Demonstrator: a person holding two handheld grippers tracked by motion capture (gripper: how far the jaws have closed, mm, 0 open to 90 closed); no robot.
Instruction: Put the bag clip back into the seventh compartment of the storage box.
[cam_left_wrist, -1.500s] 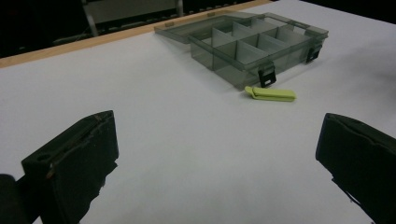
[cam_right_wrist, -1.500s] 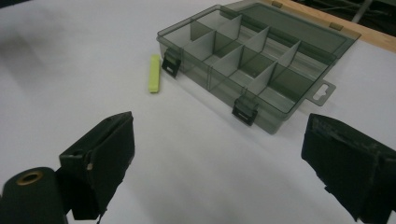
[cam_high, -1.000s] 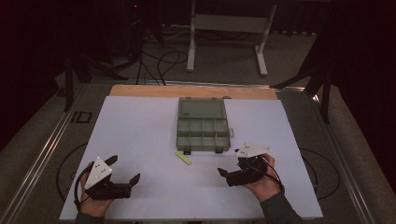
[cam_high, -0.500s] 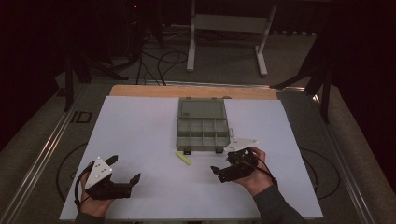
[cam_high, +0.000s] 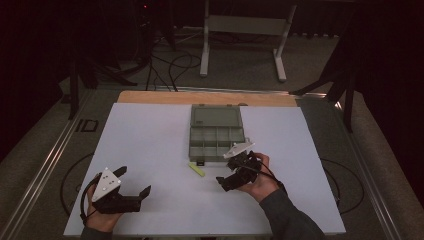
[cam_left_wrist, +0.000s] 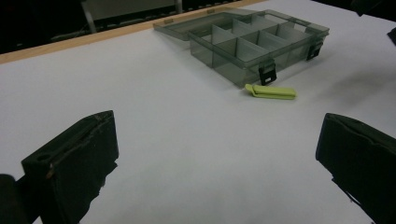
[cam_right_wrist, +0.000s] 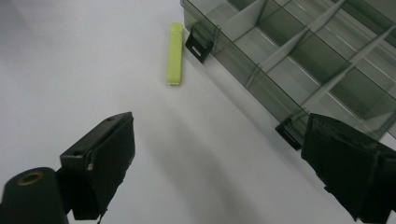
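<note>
- The left gripper sits low over the white surface, well to the near left of the organiser box. Its jaws stand wide apart with nothing between them.
- The green clip lies flat on the surface just off the box's near left corner, close by the black latch there and apart from both grippers.
- The box is open, its lid laid back on the far side and its compartments looking empty.
- The right gripper hovers at the box's near right corner, angled toward the clip, jaws spread and empty.
- My worry: the clip is thin and lies flat, so jaws coming in too high could skate over it or nudge it under the box's front edge.
- The right gripper could also knock the box askew, being so near its corner.
</note>
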